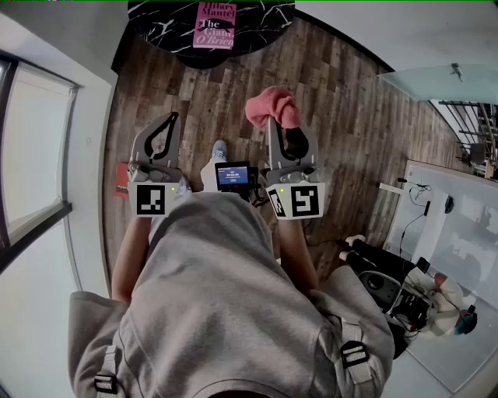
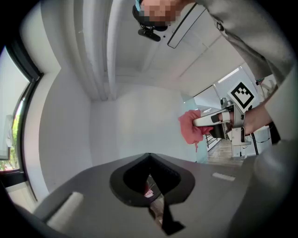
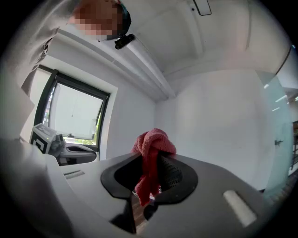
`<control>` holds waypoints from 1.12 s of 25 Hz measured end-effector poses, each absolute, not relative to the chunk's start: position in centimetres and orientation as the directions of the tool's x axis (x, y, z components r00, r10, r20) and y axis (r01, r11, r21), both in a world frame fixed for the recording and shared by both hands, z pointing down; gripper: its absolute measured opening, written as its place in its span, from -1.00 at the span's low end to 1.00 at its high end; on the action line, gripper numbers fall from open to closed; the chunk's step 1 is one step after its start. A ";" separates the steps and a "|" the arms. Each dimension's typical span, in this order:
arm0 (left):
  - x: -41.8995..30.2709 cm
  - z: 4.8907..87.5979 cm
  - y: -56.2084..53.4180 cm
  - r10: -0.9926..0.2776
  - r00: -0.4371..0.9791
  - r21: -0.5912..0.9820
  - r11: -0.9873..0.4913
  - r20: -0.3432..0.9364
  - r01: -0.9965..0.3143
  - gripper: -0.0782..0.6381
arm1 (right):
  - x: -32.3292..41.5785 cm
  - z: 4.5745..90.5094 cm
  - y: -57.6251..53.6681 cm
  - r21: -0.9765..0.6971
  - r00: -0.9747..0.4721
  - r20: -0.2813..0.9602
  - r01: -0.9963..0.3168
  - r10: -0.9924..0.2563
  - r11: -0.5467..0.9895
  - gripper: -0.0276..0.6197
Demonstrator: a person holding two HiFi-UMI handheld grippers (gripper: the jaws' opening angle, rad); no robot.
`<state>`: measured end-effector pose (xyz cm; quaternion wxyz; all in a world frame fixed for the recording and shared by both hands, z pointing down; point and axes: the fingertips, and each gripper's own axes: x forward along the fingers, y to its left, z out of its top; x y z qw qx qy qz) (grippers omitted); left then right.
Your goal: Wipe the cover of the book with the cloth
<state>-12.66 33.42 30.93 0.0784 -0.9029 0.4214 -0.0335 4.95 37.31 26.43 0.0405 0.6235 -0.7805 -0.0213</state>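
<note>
A pink book (image 1: 213, 26) lies on a round black marble table (image 1: 264, 23) at the top of the head view, well ahead of both grippers. My right gripper (image 1: 274, 118) is shut on a bunched pink-red cloth (image 1: 271, 106), which also hangs between its jaws as the cloth (image 3: 151, 160) in the right gripper view. My left gripper (image 1: 171, 118) is held level beside it, shut and with nothing in it. The left gripper view shows the cloth (image 2: 190, 128) off to the right. Both grippers point up and away from the floor.
Wooden floor (image 1: 342, 132) lies below. A white wall and window (image 1: 31, 140) stand at the left. A small red object (image 1: 122, 179) rests on the floor by the left gripper. A stand with cables and gear (image 1: 405, 280) sits at the right. A device with a screen (image 1: 233, 175) hangs at my chest.
</note>
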 end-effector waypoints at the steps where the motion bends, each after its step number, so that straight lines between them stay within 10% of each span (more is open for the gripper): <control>1: -11.9 31.5 32.9 -0.767 0.641 -0.162 -0.636 0.022 -0.755 -0.78 | 5.5 26.6 36.7 0.074 -0.242 0.035 -0.967 -0.970 0.244 -0.62; 28: 0.1 40.2 16.5 -0.767 0.593 -0.074 -0.625 0.247 -0.777 -0.78 | 18.7 32.8 15.6 0.105 -0.408 0.212 -0.894 -0.888 0.436 -0.56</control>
